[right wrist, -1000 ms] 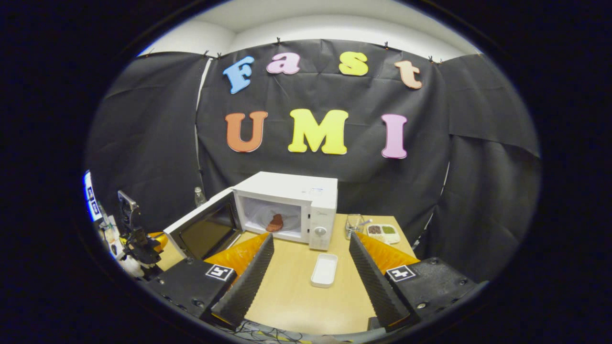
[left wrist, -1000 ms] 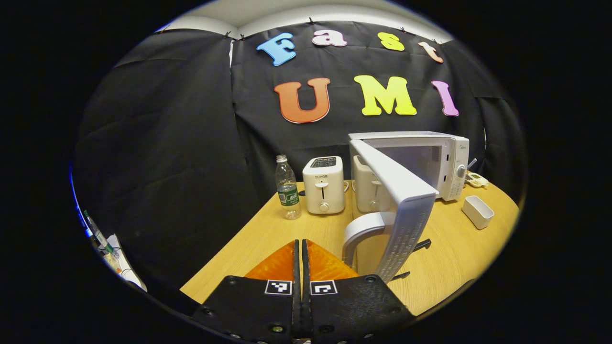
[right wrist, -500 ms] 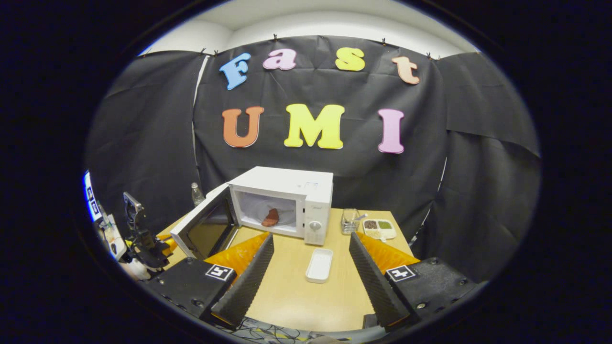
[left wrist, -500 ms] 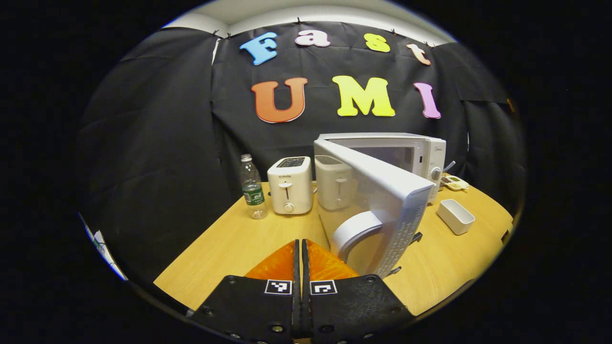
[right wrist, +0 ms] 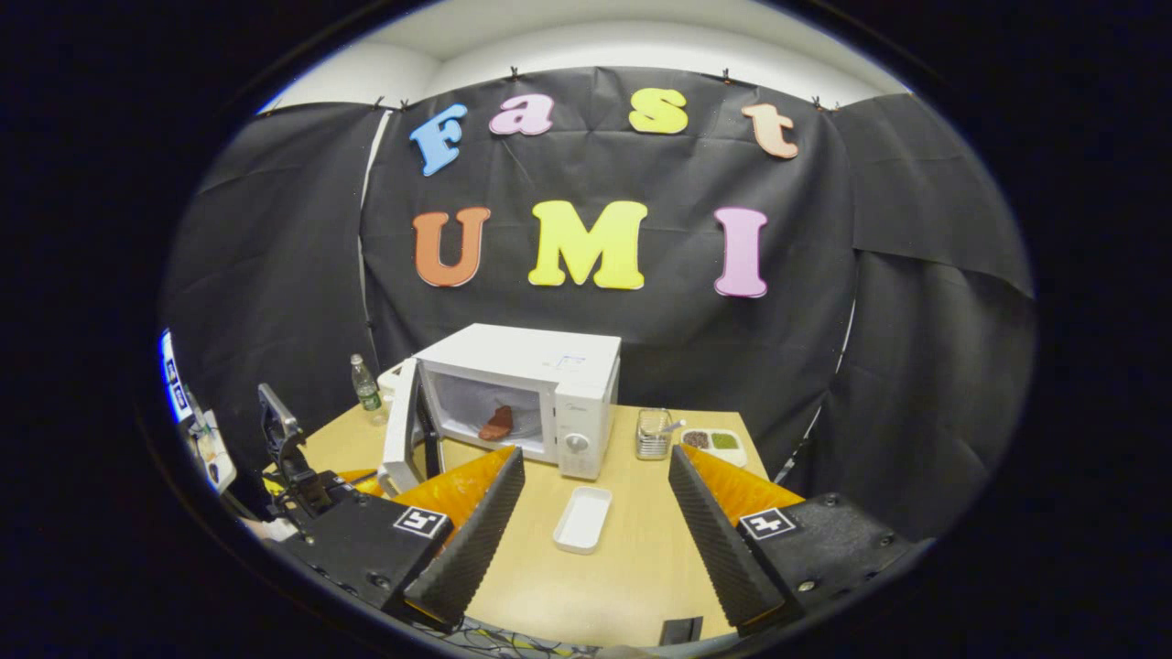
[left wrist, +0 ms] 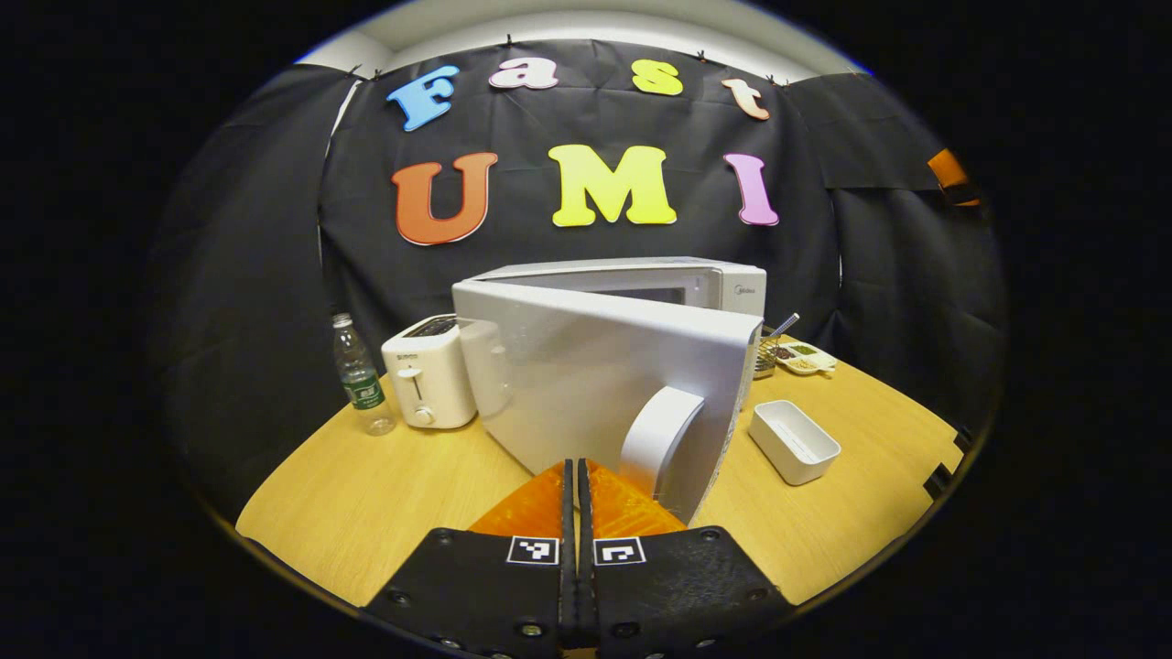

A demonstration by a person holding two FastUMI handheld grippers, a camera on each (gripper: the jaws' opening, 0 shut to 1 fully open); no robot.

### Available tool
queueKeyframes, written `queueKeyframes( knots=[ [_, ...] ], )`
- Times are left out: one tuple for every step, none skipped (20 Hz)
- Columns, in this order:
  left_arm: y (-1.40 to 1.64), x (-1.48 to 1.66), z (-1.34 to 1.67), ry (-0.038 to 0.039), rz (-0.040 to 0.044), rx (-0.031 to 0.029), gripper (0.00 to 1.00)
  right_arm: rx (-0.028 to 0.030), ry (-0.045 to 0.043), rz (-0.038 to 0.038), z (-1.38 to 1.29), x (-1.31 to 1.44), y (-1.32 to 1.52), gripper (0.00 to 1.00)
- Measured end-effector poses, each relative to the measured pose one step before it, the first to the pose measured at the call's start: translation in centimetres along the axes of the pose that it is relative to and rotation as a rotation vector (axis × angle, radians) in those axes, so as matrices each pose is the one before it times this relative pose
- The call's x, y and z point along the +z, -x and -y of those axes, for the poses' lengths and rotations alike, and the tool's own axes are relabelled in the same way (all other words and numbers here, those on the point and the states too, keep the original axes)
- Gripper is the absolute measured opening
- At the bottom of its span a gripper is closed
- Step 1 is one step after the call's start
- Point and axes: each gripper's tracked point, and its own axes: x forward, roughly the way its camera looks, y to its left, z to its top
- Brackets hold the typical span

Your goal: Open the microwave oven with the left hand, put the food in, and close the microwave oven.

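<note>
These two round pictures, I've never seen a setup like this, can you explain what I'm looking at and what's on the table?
A person holds a hand-held gripper in each hand, and each carries a fisheye camera looking along its own two fingers. In the left gripper view, the left hand-held gripper is shut with nothing in it, close to the microwave door, which stands partly open. In the right gripper view, the right hand-held gripper is open and empty above the wooden table. Inside the microwave lies the reddish-brown food. Also on the table: a white tray, a toaster and a water bottle.

Black cloth wall (right wrist: 916, 302) (creased), pale ceiling (right wrist: 586, 41), wooden table (left wrist: 366, 503).
</note>
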Motion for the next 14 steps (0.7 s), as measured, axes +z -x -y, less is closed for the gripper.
queueKeyframes(
  knots=[
    [-0.806, 0.405, 1.163, -0.00494, 0.00490, -0.01578, 0.00, -0.00316, -0.00668, -0.00228, 0.712, 0.013, -0.310, 1.00],
    [-0.954, 0.445, 1.174, -0.00525, 0.00280, -0.01297, 0.00, -0.00087, -0.00444, -0.00384, 0.586, 0.076, -0.295, 1.00],
    [-0.878, 0.391, 0.895, -0.00745, 0.00484, -0.01170, 0.00, -0.00276, -0.00010, -0.00343, 0.703, -0.054, -0.546, 1.00],
    [-1.001, 0.340, 0.875, -0.00367, -0.00080, -0.00903, 0.00, -0.00211, 0.00208, -0.00590, 0.524, -0.028, -0.412, 1.00],
    [-0.976, 0.408, 0.582, 0.00185, 0.00530, -0.00622, 0.00, -0.00052, 0.00243, -0.00352, 0.511, -0.005, -0.395, 1.00],
    [-0.945, 0.400, 0.607, 0.00194, 0.00223, -0.00577, 0.00, -0.00156, 0.00090, -0.00095, 0.600, 0.094, -0.339, 0.96],
    [-0.909, 0.389, 0.459, -0.00332, 0.00191, -0.00282, 0.00, 0.00011, 0.00023, -0.00428, 0.466, -0.026, -0.355, 1.00],
    [-0.757, 0.568, 0.452, -0.00678, 0.00938, -0.00483, 0.00, 0.00216, -0.00096, 0.00175, 0.395, 0.086, -0.306, 1.00],
    [-0.658, 0.429, 0.292, -0.00660, 0.00694, -0.00630, 0.00, -0.00031, 0.00084, 0.00095, 0.259, 0.260, -0.363, 1.00],
    [-0.689, 0.459, 0.285, -0.00759, 0.00821, -0.00021, 0.00, -0.00293, 0.00221, 0.00049, 0.428, 0.058, -0.346, 0.96],
    [-0.753, 0.307, 0.236, -0.00094, 0.00279, -0.00509, 0.00, -0.00178, -0.00005, 0.00207, 0.402, 0.076, -0.268, 1.00],
    [-0.744, 0.176, 0.368, -0.00125, 0.00178, -0.00356, 0.00, -0.00228, -0.00124, -0.00149, 0.241, 0.000, -0.327, 1.00],
    [-0.632, 0.098, 0.215, -0.00330, -0.00350, -0.00415, 0.00, -0.00137, -0.00277, -0.00509, 0.263, -0.157, -0.264, 0.96],
    [-0.572, 0.193, 0.132, -0.00589, 0.00277, 0.00361, 0.00, 0.00092, -0.00080, -0.00322, 0.136, -0.127, -0.180, 1.00]
  ],
)
